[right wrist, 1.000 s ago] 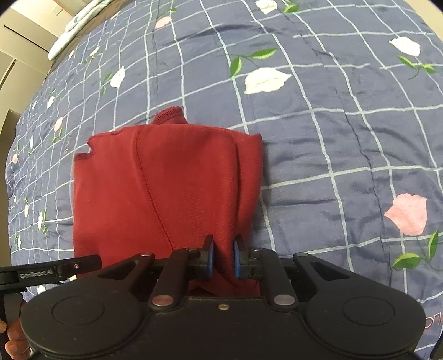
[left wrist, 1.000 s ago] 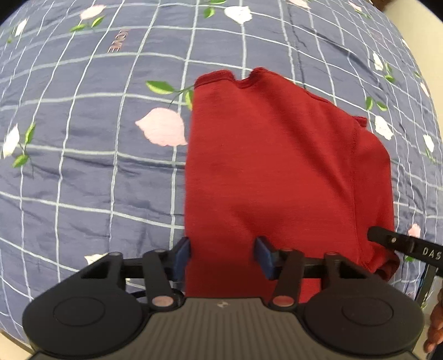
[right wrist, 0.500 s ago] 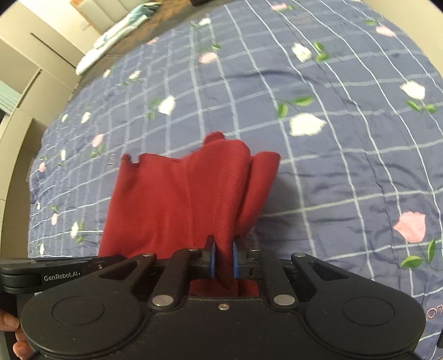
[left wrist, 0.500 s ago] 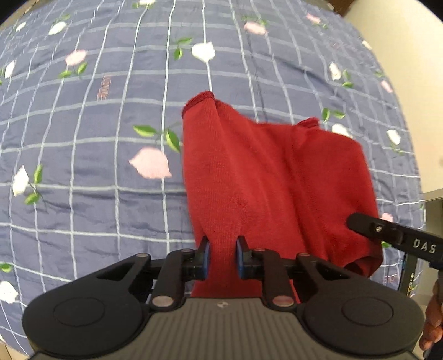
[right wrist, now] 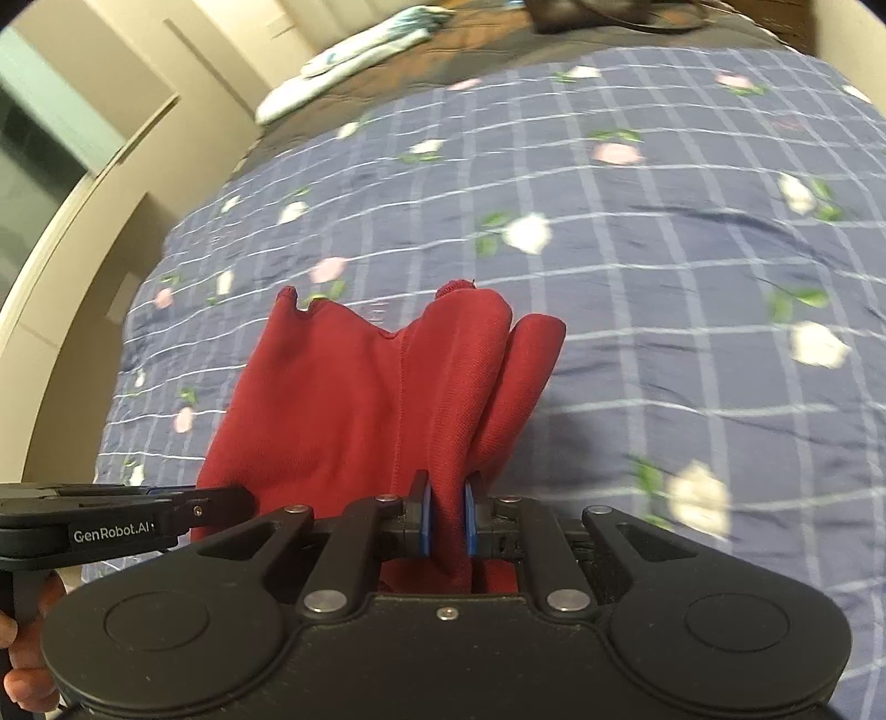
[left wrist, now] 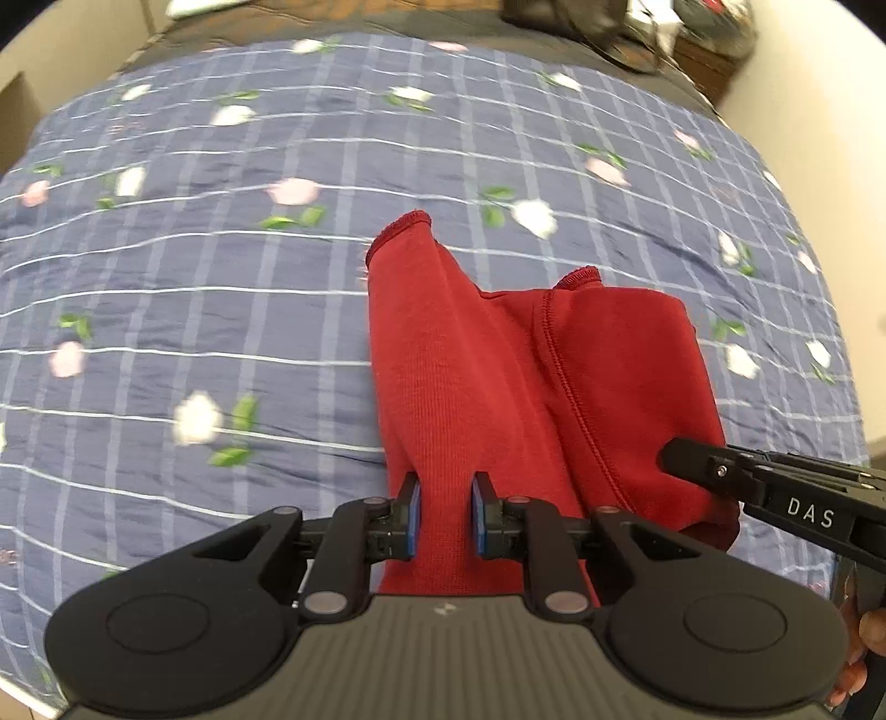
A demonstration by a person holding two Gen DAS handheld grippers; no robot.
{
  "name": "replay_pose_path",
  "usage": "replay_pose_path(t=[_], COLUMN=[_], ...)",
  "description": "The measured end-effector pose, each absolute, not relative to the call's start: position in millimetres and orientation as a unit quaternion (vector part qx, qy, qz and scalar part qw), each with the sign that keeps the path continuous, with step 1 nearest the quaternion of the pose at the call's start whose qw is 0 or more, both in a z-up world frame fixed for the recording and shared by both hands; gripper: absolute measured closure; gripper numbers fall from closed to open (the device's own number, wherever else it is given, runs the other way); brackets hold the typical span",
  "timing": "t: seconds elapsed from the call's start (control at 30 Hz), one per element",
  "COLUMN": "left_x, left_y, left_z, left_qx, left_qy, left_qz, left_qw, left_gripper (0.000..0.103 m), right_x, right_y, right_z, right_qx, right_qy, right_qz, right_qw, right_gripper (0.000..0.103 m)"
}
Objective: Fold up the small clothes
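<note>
Over the blue checked bedspread with its pink and white roses, plenty of motion blur across the pattern. At far left of the left wrist view, only quilt, grid lines and green leaves. Toward the middle, the red knit garment, hanging up off the bed in long vertical folds, one ribbed cuff or hem end at the top, a second ribbed edge just right of it. Below that, the left gripper, blue pads pinched in on a fold of the red knit, fabric running straight down between them and under the black body. Further right, a stitched seam curving down the cloth, then the black tip of the right gripper touching the garment's right edge, "DAS" lettering on its side, fingers of a hand at the frame's corner.

Over to the right wrist view. At far left, pale wardrobe panels and a hand wrapped on a handle, with the left gripper reaching in, marked "GenRobot.AI", its tip against the garment's left lower edge. In the centre, the red garment again, lifted, notched along its top edge, bunched into thick folds on the right side. Right gripper clamped tight on one of those folds, blue pads nearly together with cloth squeezed between. At right, open bedspread, roses blurred. Up top, a light striped cloth lying on a dark blanket at the bed's far end.
</note>
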State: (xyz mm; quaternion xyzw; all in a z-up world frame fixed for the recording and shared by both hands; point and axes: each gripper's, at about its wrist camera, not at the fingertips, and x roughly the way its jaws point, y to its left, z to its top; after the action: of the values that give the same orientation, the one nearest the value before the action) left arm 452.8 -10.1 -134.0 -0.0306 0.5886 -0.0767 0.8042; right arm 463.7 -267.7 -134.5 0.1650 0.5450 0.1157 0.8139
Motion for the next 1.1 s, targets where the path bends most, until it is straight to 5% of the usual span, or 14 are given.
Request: replay_pose_path(t=[0.77,1.1], left_x=[451,452], left_y=[56,51], left_z=[-216,-217], left_qx=[-0.004,0.012], left_qy=[0.646,0.652], left_qz=[-0.049,-0.033], left_qw=[0.762,0.757], left_gripper=[0.08,0.062], right_x=[456,458], right_y=[-221,-223], right_z=[-215,-215], right_qx=[0.158,0.143], right_qy=[0.633,0.636], right_qz=[0.03,0.028], right_qw=[0.757,0.758], right_gripper=[0.09,0.081])
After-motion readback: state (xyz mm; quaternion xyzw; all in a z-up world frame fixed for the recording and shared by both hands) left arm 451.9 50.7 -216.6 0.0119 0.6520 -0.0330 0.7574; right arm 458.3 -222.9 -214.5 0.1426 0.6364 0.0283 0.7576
